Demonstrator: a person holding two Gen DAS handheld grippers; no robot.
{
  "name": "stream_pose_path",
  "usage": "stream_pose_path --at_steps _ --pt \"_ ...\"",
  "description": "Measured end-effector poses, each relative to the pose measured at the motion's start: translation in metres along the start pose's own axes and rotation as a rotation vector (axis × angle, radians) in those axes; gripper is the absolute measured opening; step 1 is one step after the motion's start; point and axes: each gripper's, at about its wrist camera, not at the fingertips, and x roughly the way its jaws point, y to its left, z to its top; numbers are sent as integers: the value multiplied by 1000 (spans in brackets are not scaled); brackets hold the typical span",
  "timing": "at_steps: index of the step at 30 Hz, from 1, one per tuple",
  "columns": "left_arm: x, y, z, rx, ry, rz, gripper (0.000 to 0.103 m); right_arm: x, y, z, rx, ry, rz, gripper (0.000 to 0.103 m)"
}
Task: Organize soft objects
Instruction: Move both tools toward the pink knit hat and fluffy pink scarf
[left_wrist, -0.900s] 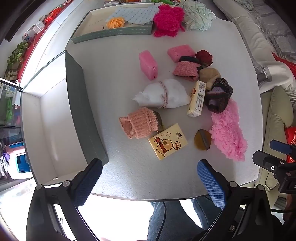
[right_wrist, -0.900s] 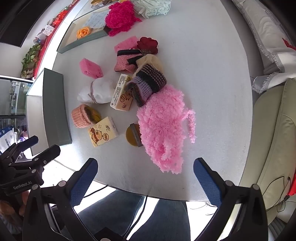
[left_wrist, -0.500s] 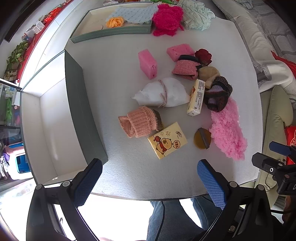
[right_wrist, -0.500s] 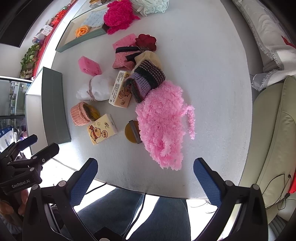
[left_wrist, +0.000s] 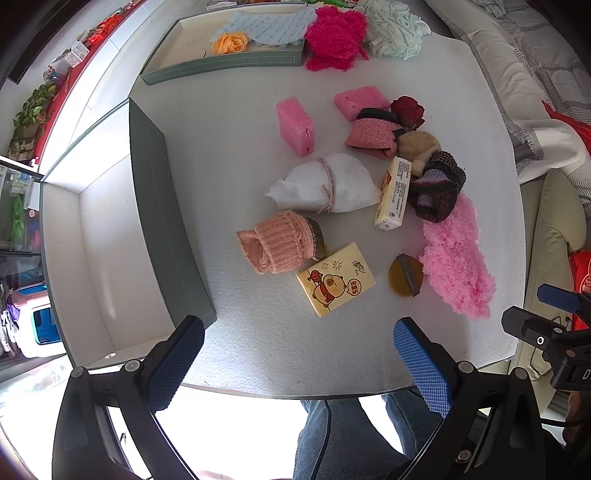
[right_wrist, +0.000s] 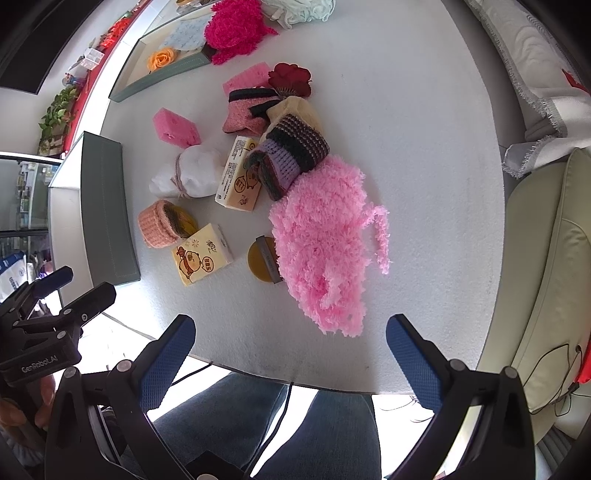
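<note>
Pink fluffy cloth lies lengthwise toward table edge

White table, bearing: empty grey box; shallow tray; two pink sponges; tied white bundle; rolled socks (several pairs); two tissue packs; fluffy pink cloth; round puff; red flower.

Home living room, judging by surroundings: a cream leather sofa with a fringed blanket is seen beside a white table, and potted plants are lined along a red shelf.
</note>
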Motion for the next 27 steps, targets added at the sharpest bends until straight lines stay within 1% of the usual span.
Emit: stream_pose_path --at_steps 6,9,16,22,24,27 --pt "1 0 -1 0 -2 5 103 2 2 1 -5 -10 5 103" --pt "2 1 -1 -1 5 -6 103 2 2 2 -4 -28 11 103" --pt "6 1 4 1 -2 -11 103 4 -1 3 5 -6 -5 103" --pt "9 3 6 -13 5 -15 103 6 -3 4 3 -19 17 103" --pt "11 6 8 -23 5 -8 103 8 -5 5 8 -12 20 103" --pt "17 10 13 -36 -7 24 103 12 -8 9 10 -7 52 103"
